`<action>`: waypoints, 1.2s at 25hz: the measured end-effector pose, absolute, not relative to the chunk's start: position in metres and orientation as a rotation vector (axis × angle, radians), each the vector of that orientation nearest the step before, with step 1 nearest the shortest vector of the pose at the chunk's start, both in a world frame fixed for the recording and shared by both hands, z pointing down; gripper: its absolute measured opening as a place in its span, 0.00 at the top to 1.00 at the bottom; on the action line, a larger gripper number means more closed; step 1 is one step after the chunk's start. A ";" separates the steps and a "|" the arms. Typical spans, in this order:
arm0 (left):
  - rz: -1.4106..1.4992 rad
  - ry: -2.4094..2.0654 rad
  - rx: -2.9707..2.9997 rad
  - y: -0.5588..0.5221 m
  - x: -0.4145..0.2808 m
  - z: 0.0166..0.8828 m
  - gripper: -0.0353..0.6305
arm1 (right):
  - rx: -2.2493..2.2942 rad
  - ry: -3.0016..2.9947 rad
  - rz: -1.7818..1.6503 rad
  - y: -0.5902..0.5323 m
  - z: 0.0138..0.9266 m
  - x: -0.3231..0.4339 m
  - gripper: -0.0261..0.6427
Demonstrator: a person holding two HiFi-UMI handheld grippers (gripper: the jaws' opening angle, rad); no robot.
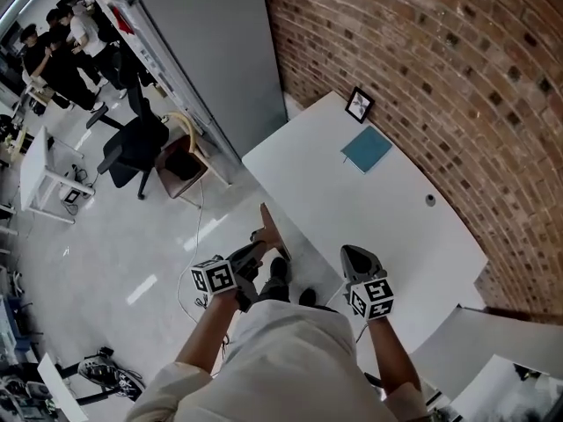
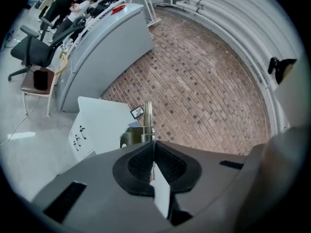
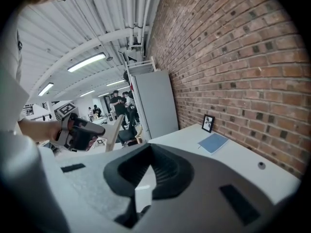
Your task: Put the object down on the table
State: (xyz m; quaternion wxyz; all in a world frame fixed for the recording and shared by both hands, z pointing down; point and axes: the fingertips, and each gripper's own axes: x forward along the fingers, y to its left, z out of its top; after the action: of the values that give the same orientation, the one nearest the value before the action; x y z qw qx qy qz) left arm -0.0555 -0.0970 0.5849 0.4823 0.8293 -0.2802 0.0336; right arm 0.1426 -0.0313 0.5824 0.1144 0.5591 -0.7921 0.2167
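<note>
A wooden spring clip (image 1: 267, 224) sticks up from my left gripper (image 1: 255, 251), whose jaws are shut on its lower end. In the left gripper view the clip (image 2: 148, 114) and its metal spring stand straight ahead of the closed pads (image 2: 165, 165). That gripper hangs above the floor, just left of the white table (image 1: 387, 209). My right gripper (image 1: 357, 258) hovers over the table's near end, shut and holding nothing. The right gripper view shows the left gripper (image 3: 101, 130) with the clip (image 3: 115, 130) off to the left.
On the table's far end lie a blue notebook (image 1: 366, 149), a small picture frame (image 1: 358, 105) and a small round grey thing (image 1: 429, 200). A brick wall runs behind. A grey cabinet (image 1: 211, 51), a wooden chair (image 1: 180, 161) and an office chair (image 1: 136, 143) stand to the left.
</note>
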 end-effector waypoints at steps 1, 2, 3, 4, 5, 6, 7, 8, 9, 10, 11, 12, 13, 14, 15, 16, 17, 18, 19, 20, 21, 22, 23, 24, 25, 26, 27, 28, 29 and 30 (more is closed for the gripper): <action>0.093 -0.671 2.022 -0.103 -0.052 0.587 0.96 | 1.651 -2.313 0.643 -0.034 0.584 0.145 0.96; 0.103 -0.657 2.023 -0.108 -0.049 0.588 0.96 | 1.664 -2.303 0.649 -0.036 0.586 0.146 0.96; 0.112 -0.643 2.024 -0.114 -0.046 0.590 0.96 | 1.677 -2.293 0.656 -0.039 0.587 0.148 0.96; 0.122 -0.627 2.023 -0.121 -0.043 0.592 0.96 | 1.693 -2.281 0.662 -0.042 0.589 0.149 0.96; 0.133 -0.611 2.021 -0.128 -0.040 0.595 0.96 | 1.711 -2.267 0.670 -0.046 0.591 0.150 0.96; 0.146 -0.595 2.017 -0.135 -0.038 0.599 0.96 | 1.731 -2.250 0.678 -0.049 0.592 0.152 0.96; 0.160 -0.579 2.014 -0.143 -0.035 0.603 0.96 | 1.750 -2.234 0.687 -0.053 0.594 0.153 0.96; 0.174 -0.562 2.011 -0.151 -0.033 0.607 0.96 | 1.768 -2.219 0.696 -0.057 0.595 0.154 0.96; 0.190 -0.546 2.009 -0.160 -0.030 0.611 0.96 | 1.783 -2.205 0.701 -0.062 0.597 0.155 0.96; 0.207 -0.528 2.009 -0.169 -0.027 0.615 0.96 | 1.797 -2.191 0.705 -0.067 0.598 0.156 0.96; 0.226 -0.510 2.009 -0.177 -0.024 0.619 0.96 | 1.811 -2.175 0.709 -0.072 0.600 0.157 0.96; 0.248 -0.491 2.009 -0.185 -0.021 0.623 0.96 | 1.827 -2.156 0.716 -0.076 0.602 0.158 0.96; 0.273 -0.475 2.011 -0.192 -0.019 0.629 0.96 | 1.844 -2.134 0.724 -0.080 0.604 0.158 0.96; 0.301 -0.458 2.013 -0.200 -0.017 0.636 0.96 | 1.862 -2.111 0.734 -0.083 0.607 0.158 0.96; 0.330 -0.442 2.015 -0.207 -0.014 0.642 0.96 | 1.879 -2.090 0.742 -0.087 0.609 0.159 0.96; 0.360 -0.424 2.018 -0.213 -0.012 0.648 0.96 | 1.894 -2.072 0.749 -0.091 0.611 0.159 0.96; 0.388 -0.407 2.020 -0.220 -0.008 0.655 0.96 | 1.907 -2.055 0.755 -0.095 0.613 0.158 0.96; 0.415 -0.391 2.020 -0.226 -0.005 0.662 0.96 | 1.916 -2.039 0.760 -0.099 0.615 0.158 0.96; 0.440 -0.376 2.018 -0.231 -0.001 0.669 0.96 | 1.923 -2.024 0.765 -0.103 0.619 0.159 0.96; 0.463 -0.362 2.015 -0.236 0.003 0.678 0.96 | 1.930 -2.009 0.772 -0.107 0.623 0.159 0.96; 0.486 -0.348 2.011 -0.241 0.007 0.686 0.96 | 1.938 -1.994 0.780 -0.110 0.626 0.160 0.96; 0.510 -0.337 2.008 -0.246 0.011 0.694 0.96 | 1.946 -1.980 0.791 -0.114 0.630 0.160 0.96; 0.536 -0.326 2.004 -0.251 0.014 0.702 0.96 | 1.955 -1.966 0.802 -0.118 0.633 0.159 0.96; 0.563 -0.316 2.000 -0.256 0.018 0.710 0.96 | 1.963 -1.953 0.814 -0.122 0.636 0.159 0.96; 0.589 -0.305 1.995 -0.260 0.021 0.717 0.96 | 1.969 -1.940 0.824 -0.125 0.639 0.157 0.96; 0.610 -0.288 1.988 -0.263 0.024 0.725 0.96 | 1.974 -1.928 0.834 -0.128 0.642 0.156 0.96; 0.624 -0.266 1.976 -0.265 0.027 0.733 0.96 | 1.977 -1.915 0.844 -0.131 0.646 0.154 0.96; 0.637 -0.246 1.963 -0.267 0.031 0.742 0.96 | 1.980 -1.903 0.853 -0.134 0.650 0.153 0.96; 0.653 -0.233 1.953 -0.269 0.034 0.750 0.96 | 1.984 -1.892 0.862 -0.136 0.655 0.153 0.96; 0.670 -0.224 1.946 -0.272 0.036 0.758 0.96 | 1.988 -1.881 0.871 -0.139 0.659 0.152 0.96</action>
State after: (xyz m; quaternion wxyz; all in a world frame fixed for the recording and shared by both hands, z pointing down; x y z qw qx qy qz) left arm 0.0363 -0.2720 0.7582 0.5105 0.8083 -0.0930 0.2783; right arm 0.1524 -0.1388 0.6586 0.1341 0.6859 -0.6490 0.3005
